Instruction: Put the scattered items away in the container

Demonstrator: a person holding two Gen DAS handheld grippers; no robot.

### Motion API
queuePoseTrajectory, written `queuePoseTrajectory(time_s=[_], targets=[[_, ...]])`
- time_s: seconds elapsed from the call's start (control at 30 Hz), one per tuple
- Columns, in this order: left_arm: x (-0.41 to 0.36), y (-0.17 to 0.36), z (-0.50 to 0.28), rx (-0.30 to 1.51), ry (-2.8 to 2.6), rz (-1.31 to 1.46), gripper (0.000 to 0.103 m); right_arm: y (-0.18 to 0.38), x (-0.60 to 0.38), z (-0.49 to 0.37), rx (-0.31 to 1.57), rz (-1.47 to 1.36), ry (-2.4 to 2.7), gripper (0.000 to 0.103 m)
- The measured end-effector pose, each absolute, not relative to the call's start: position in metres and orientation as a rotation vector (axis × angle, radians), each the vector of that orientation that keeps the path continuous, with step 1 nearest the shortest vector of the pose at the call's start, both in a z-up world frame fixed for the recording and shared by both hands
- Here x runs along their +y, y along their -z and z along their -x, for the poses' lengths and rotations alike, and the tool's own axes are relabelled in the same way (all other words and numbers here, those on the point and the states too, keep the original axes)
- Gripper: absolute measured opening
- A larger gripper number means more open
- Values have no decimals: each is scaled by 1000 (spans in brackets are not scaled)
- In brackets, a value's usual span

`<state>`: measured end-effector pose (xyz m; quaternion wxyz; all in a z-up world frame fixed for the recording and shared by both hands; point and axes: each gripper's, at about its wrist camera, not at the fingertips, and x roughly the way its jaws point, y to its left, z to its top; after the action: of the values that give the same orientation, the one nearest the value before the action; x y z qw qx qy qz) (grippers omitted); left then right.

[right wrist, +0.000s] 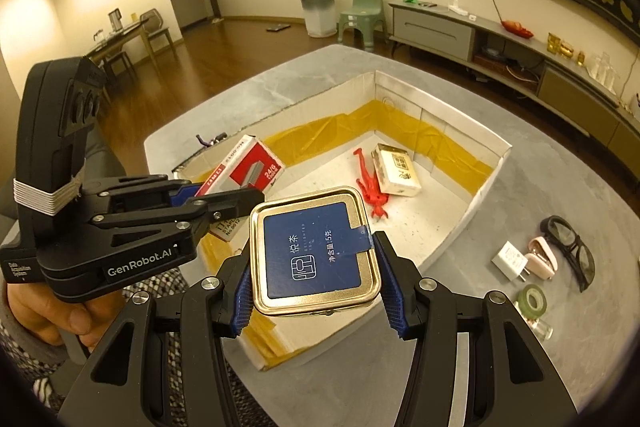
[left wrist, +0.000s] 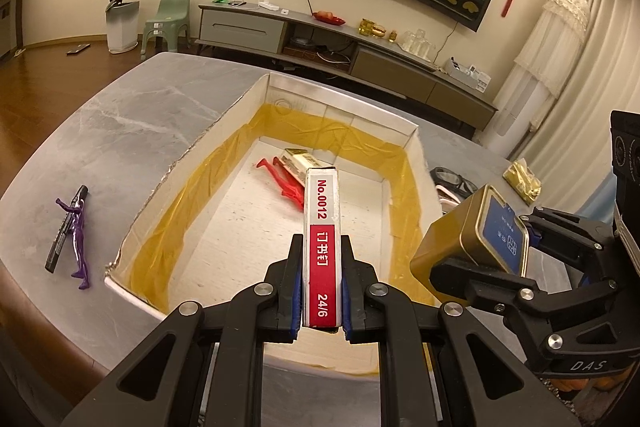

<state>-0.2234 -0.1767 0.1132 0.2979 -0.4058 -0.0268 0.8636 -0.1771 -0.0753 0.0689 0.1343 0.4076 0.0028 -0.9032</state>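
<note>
Holding both loads over the box (left wrist: 224, 131), the claws crowd each other. The left claw (left wrist: 322, 291) is clamped on a staple box (left wrist: 322, 227); the right claw (right wrist: 316, 267) pinches a tin (right wrist: 314, 251) by its sides. Just below and ahead lie a red figure (right wrist: 370, 189) and a pack (right wrist: 396, 169). Releasing together risks a collision, and the tin's smooth walls could slip early, bouncing off the near rim.
</note>
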Motion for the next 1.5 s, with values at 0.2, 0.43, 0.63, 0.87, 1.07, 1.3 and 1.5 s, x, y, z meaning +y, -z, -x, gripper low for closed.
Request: queuePoseTrajectory(time_s=[0.2, 0.43, 0.63, 0.87, 1.07, 1.3, 1.5], targets=[[-178, -102, 237, -71, -2287, 1110, 15, -59, -81, 196, 39, -1233, 2604, 56], [-183, -91, 253, -76, -2284, 1141, 15, -46, -84, 216, 66, -1293, 2592, 56], [-186, -87, 263, -64, -2289, 1155, 16, -37, -87, 233, 92, -1349, 2587, 56], [-183, -82, 271, -16, -2274, 1164, 16, -33, -89, 247, 105, -1386, 2592, 56], [-183, -75, 277, -4, -2267, 1192, 41, -29, -83, 259, 55, -1422, 2595, 57], [-186, -72, 278, -8, -2263, 1196, 53, -26, -78, 258, 7, -1431, 2591, 57], [-186, -75, 278, -20, -2267, 1188, 57, -39, -77, 256, -8, -1393, 2608, 57]])
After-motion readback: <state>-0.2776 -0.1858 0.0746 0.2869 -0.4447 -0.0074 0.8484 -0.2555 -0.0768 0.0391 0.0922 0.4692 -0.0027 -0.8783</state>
